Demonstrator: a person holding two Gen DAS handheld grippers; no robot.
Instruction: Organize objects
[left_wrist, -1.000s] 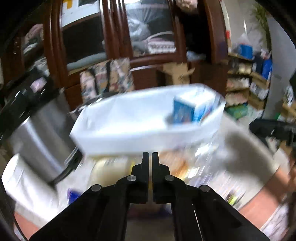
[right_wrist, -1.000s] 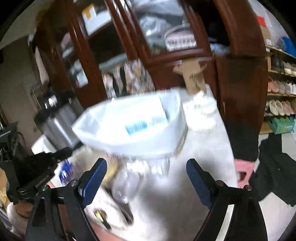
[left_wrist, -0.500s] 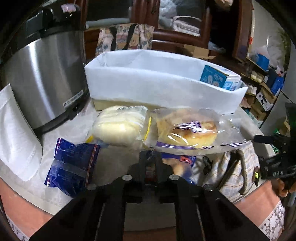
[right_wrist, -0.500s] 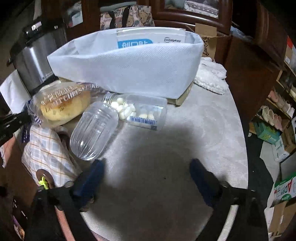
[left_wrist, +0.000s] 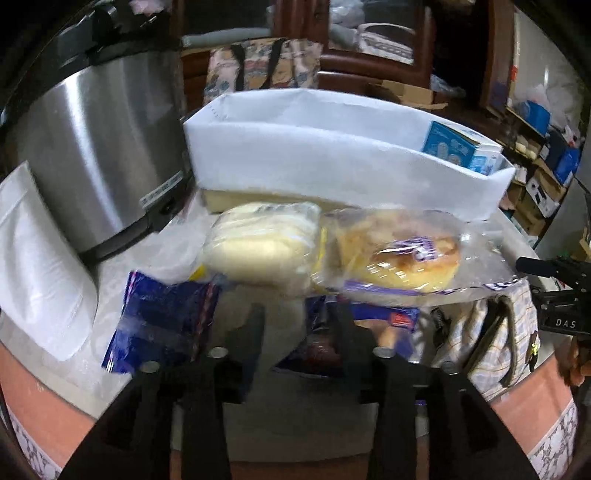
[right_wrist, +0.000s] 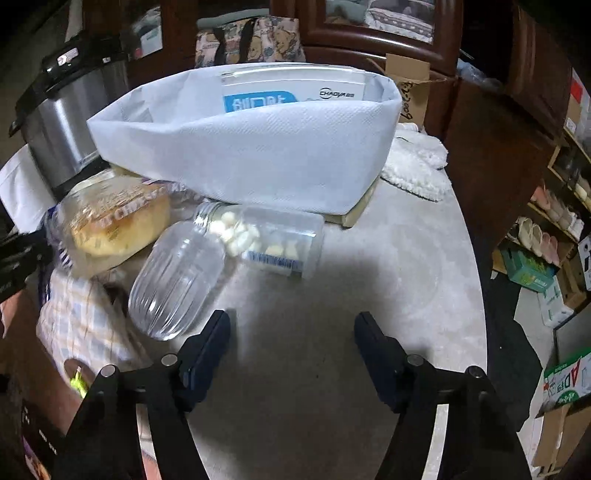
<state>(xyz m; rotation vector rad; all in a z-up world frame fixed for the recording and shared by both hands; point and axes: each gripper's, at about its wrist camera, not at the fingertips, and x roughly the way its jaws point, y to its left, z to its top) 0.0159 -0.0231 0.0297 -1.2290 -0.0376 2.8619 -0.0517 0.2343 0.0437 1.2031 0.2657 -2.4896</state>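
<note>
Left gripper (left_wrist: 295, 314): jaws opening, standing apart over bare table surface (right_wrist: 332, 314). Nothing lies between the pads. The right-hand finger overlaps a blue-and-red snack wrapper (left_wrist: 373, 325); whether it touches cannot be told, as the fingers are blurred.

Right gripper (right_wrist: 291, 325): jaws closing but wide apart, with only grey tabletop between them. A ribbed clear glass jar (right_wrist: 177, 280) lies on its side just beside the left-hand finger, not clamped.

Items awaiting sorting, all on the table in front of the white fabric bin (left_wrist: 332, 162):
- Pale wrapped bread (left_wrist: 262, 247), lying against the bin's base.
- Golden bun in clear wrapper (left_wrist: 402, 258), touching the pale bread on its right; the same bun appears at left in the right wrist view.
- Dark blue foil packet (left_wrist: 162, 321), near the table's front edge, left of the left gripper.
- Clear plastic container with white pieces (right_wrist: 266, 236), on its side, its mouth against the glass jar, close to the bin wall.
- Checked fabric pouch (left_wrist: 491, 332), at the table edge below the bun.

Inside the bin: a blue-and-white carton (left_wrist: 458, 147) stands at its right end.

Surroundings: a stainless steel cooker (left_wrist: 96, 147) stands left of the bin; a white fluffy cloth (right_wrist: 413, 162) lies beside the bin's far right corner.
</note>
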